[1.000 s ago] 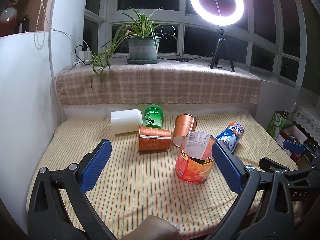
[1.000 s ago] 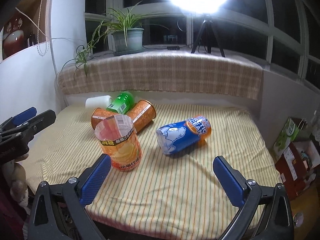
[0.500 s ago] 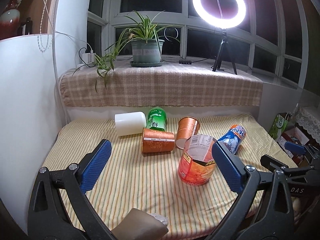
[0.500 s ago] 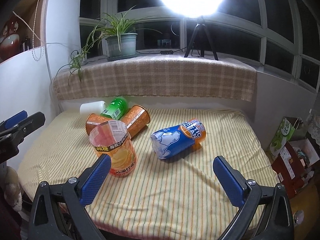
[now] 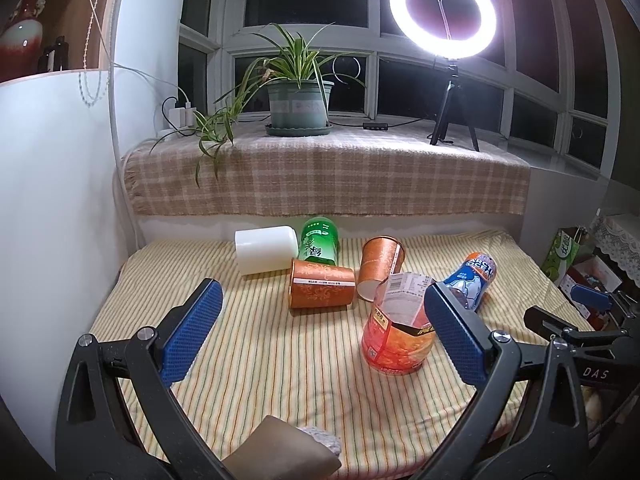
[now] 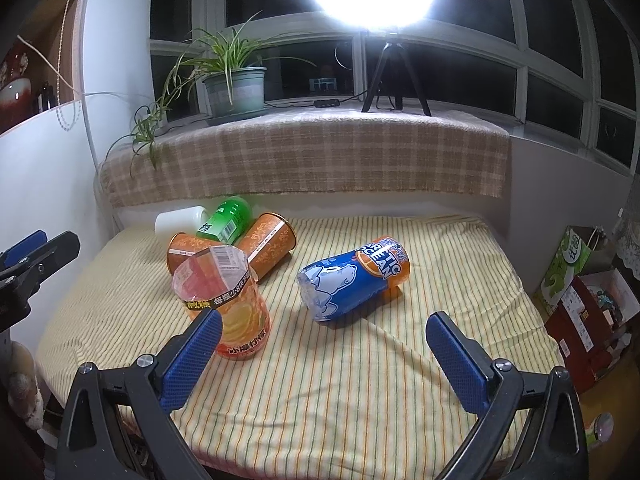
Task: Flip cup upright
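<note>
An orange cut-bottle cup (image 5: 394,336) (image 6: 224,304) stands upright on the striped cloth, open end up. A blue cup (image 5: 472,278) (image 6: 354,276) lies on its side to its right. Two copper cups (image 5: 322,288) (image 5: 380,266), a green cup (image 5: 320,240) and a white cup (image 5: 266,248) lie on their sides at the back. My left gripper (image 5: 320,332) is open and empty, held back from the cups. My right gripper (image 6: 324,360) is open and empty, in front of the blue cup.
The striped cloth (image 5: 260,360) covers a low table with its front edge just below the grippers. A white wall (image 5: 52,220) stands at the left. A plaid-covered sill (image 5: 328,176) behind holds a plant pot (image 5: 300,108) and a ring light (image 5: 444,4). Boxes (image 6: 576,292) stand on the right.
Both grippers have drawn back and up from the table, so the cups look smaller and farther. The cups have not moved. Both grippers stay open.
</note>
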{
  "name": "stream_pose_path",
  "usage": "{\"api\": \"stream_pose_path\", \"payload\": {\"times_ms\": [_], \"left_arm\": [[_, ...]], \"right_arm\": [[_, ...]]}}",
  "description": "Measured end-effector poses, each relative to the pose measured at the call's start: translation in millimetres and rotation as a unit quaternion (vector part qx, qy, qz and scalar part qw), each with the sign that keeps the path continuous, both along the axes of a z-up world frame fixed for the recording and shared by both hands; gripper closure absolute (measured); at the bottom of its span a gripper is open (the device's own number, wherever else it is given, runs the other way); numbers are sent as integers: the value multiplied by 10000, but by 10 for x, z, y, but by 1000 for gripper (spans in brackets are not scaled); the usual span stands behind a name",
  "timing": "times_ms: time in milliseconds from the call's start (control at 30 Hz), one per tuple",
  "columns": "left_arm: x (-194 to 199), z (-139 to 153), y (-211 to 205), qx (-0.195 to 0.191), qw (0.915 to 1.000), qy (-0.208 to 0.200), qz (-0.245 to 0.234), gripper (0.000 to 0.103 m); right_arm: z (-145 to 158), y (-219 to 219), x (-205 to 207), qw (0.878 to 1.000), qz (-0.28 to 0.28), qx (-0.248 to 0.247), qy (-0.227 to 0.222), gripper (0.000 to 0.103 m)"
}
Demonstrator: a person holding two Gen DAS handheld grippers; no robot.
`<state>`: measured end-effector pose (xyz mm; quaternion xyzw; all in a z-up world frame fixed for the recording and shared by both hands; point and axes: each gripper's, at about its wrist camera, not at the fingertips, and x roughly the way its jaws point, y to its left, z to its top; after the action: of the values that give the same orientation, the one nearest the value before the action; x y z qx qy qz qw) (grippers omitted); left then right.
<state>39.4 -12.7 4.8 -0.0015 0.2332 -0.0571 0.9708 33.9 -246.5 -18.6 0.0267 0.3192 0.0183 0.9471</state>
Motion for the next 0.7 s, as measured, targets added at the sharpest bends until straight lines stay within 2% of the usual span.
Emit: {"api": "stream_pose_path", "payload": {"times_ms": [700], "left_arm": [[25, -33, 41, 15, 9999, -36, 101, 1]], "right_arm": [[-86, 5, 89, 9999, 32, 29, 95, 0]]}}
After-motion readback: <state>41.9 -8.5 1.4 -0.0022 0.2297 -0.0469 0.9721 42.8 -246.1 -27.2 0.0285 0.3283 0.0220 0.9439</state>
